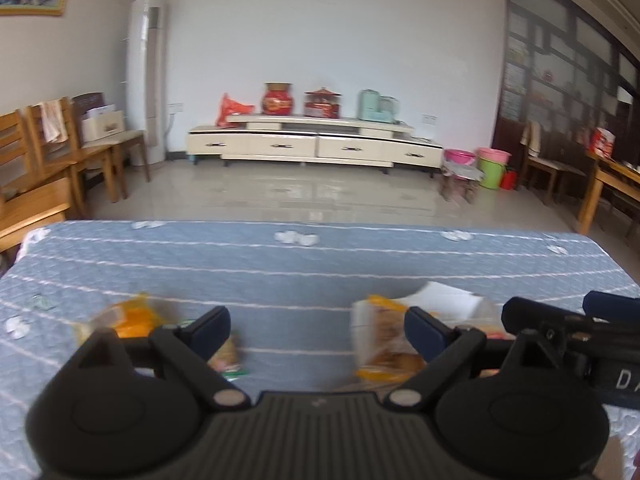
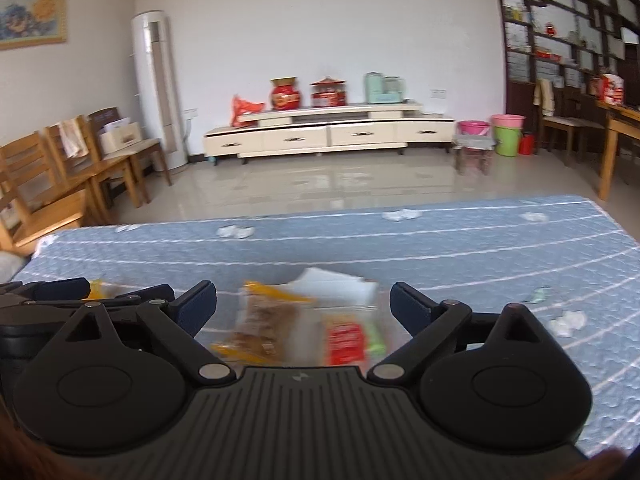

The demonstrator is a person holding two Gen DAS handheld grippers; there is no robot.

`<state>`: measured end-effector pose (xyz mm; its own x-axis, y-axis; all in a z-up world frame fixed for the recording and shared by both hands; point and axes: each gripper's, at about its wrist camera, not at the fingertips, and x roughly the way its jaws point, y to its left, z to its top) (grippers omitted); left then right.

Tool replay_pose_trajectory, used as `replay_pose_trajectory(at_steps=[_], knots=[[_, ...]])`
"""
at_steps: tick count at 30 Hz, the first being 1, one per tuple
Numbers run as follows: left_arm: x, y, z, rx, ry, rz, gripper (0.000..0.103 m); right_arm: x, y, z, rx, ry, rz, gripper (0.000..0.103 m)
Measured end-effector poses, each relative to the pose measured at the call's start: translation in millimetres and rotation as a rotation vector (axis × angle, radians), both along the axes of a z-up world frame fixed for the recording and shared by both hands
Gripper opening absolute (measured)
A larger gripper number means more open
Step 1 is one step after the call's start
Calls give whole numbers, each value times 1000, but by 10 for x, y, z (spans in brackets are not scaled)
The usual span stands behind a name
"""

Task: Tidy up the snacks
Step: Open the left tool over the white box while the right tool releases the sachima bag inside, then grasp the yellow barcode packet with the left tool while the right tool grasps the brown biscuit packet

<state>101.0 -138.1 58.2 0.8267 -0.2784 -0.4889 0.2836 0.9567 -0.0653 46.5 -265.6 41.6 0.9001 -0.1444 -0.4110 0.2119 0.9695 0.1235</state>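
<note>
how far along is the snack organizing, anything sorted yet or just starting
Looks early. Done: possibly the red packet and green packet, which seem to sit in a clear container; blur prevents certainty. In hand: nothing. The left gripper and right gripper are both open and empty. Left: the orange-edged snack bag between the right gripper's fingers, and another orange packet loose on the blue tablecloth.

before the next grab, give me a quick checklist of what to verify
1. Left gripper open: ok.
2. Right gripper open: ok.
3. Both grippers holding nothing: ok.
4. Brown snack packet lies ahead between the right gripper's fingers: ok.
5. Red packet separate from the brown one: cannot tell, blurred.
6. Orange packet reachable by the left gripper: cannot tell, partly hidden.
</note>
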Motion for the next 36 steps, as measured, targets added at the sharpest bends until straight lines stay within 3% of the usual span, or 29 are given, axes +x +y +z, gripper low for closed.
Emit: replay_pose_trajectory(at_steps=[7, 11, 19, 26, 27, 28, 29, 30, 31, 33, 36], knots=[[65, 651, -60, 8, -25, 80, 99, 310, 517, -65, 10, 21, 116, 103], [205, 1015, -223, 90, -56, 95, 102, 481, 754, -136, 3, 45, 178, 103], [721, 1352, -552, 295, -72, -77, 102, 781, 972, -333, 7, 113, 244, 103], [1124, 1309, -781, 301, -38, -163, 102, 1038, 1066, -493, 6, 164, 274, 103], [1147, 1282, -820, 311, -33, -173, 97, 1079, 1080, -519, 9, 173, 279, 103], [1169, 1276, -885, 327, -28, -174, 84, 1120, 1091, -540, 12, 181, 285, 103], [1196, 1269, -927, 336, -12, -170, 77, 1180, 1125, -561, 13, 189, 288, 103], [1226, 1285, -960, 315, 16, -169, 59, 1220, 1144, -583, 10, 198, 292, 103], [1244, 1317, -983, 285, 36, -155, 52, 1240, 1160, -611, 4, 206, 298, 103], [1228, 1394, -983, 214, 57, -127, 44, 1307, 1196, -667, -2, 222, 312, 103], [1150, 1469, -957, 200, 69, -51, 38, 1438, 1278, -723, -6, 226, 315, 103]])
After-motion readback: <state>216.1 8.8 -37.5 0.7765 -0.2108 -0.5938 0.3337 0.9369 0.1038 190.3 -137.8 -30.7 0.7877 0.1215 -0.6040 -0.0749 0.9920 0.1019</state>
